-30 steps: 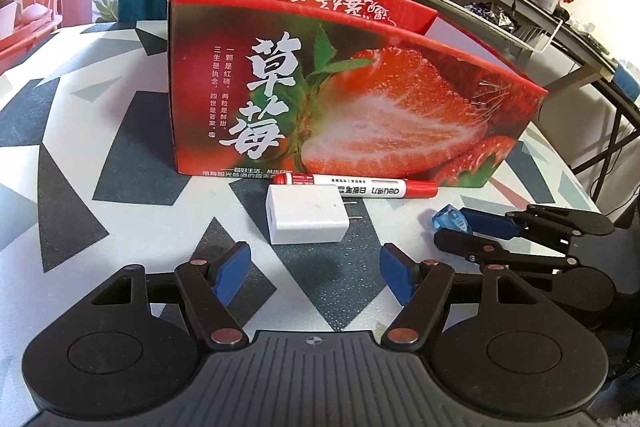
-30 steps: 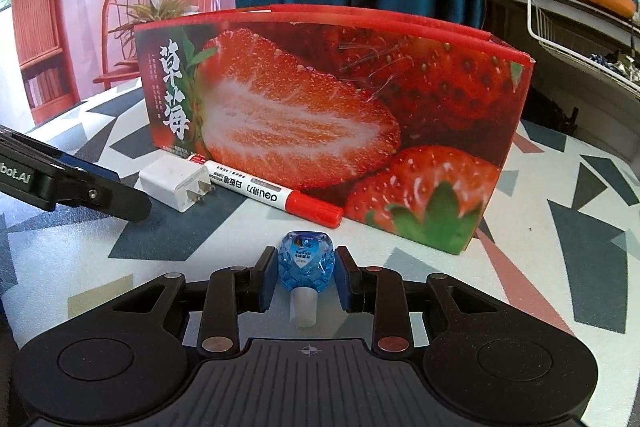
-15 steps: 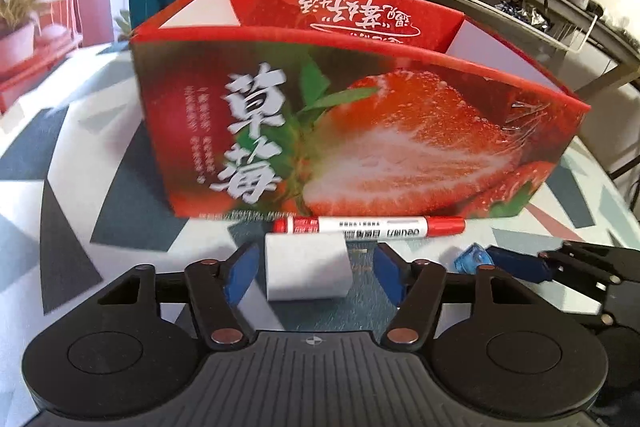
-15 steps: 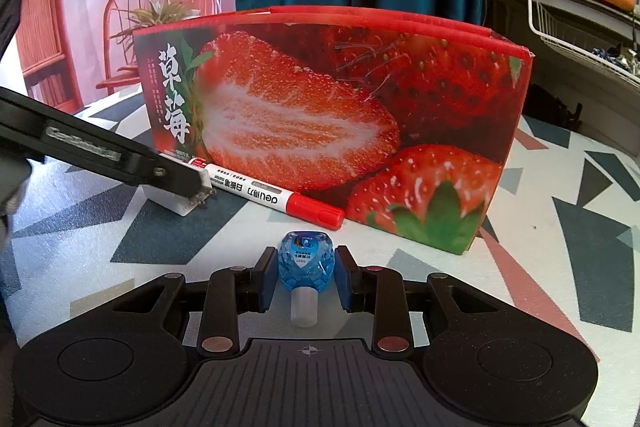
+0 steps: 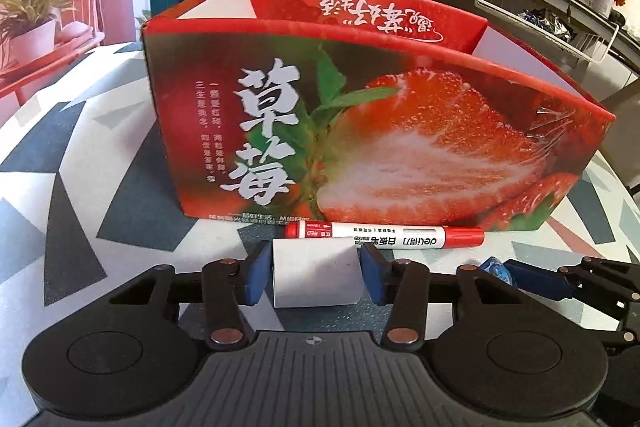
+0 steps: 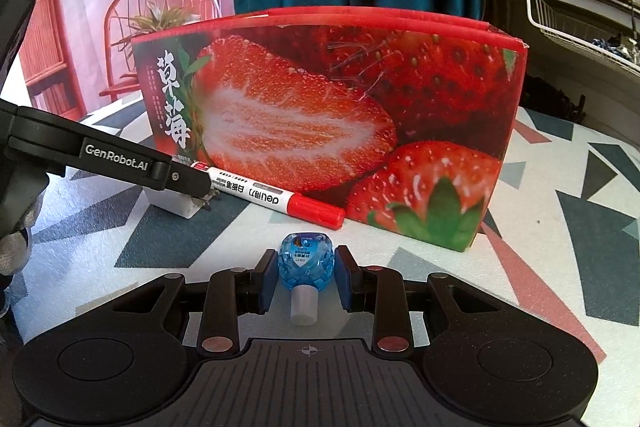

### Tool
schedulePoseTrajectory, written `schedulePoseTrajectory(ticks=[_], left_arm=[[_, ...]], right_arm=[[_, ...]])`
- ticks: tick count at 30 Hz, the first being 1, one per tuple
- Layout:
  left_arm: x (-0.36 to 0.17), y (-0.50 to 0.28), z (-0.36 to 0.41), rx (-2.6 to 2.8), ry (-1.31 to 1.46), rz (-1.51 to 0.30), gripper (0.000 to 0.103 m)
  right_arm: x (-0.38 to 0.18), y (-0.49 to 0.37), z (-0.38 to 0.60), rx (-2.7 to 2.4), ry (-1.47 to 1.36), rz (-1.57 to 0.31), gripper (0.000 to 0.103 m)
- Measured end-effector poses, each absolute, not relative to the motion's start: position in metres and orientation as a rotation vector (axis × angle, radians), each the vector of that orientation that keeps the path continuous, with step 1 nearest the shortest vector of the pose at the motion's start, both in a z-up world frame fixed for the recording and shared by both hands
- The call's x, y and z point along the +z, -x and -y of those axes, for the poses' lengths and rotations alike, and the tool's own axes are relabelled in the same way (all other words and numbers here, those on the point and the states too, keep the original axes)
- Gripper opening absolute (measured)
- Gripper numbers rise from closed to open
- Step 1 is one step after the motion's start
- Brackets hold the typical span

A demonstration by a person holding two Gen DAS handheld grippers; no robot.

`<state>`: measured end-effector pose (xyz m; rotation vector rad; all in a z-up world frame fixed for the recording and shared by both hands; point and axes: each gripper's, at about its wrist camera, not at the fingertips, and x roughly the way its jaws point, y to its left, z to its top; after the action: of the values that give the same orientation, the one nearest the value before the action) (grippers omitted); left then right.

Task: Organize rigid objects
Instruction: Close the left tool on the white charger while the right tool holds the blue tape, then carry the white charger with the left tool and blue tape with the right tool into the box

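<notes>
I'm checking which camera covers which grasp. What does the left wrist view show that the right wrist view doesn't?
Only the left wrist view shows the left gripper with its jaws, which have just been closing, against both sides of the white charger, plus the box's open top with its white inner walls. Only the right wrist view shows the right gripper from behind, pads flanking the blue bottle and its white cap. Both show the strawberry box, the red marker lying in front of it, and the patterned table.

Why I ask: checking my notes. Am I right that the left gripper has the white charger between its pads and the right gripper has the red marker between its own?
Not quite. The right gripper has the small blue bottle between its pads, as the right wrist view shows; the red marker lies by the box. The left gripper does have the white charger.
</notes>
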<state>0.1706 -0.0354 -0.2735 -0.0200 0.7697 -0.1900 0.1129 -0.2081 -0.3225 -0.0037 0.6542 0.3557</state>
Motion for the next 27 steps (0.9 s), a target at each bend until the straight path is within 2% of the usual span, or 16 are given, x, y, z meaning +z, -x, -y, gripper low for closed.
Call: schedulePoseTrajectory(ticks=[27], left_arm=[[-0.247,-0.145,0.015,-0.273,0.054,-0.666,0.05]], right_arm=[[-0.314,-0.1,0.207,0.35,0.036,-0.624,0.027]])
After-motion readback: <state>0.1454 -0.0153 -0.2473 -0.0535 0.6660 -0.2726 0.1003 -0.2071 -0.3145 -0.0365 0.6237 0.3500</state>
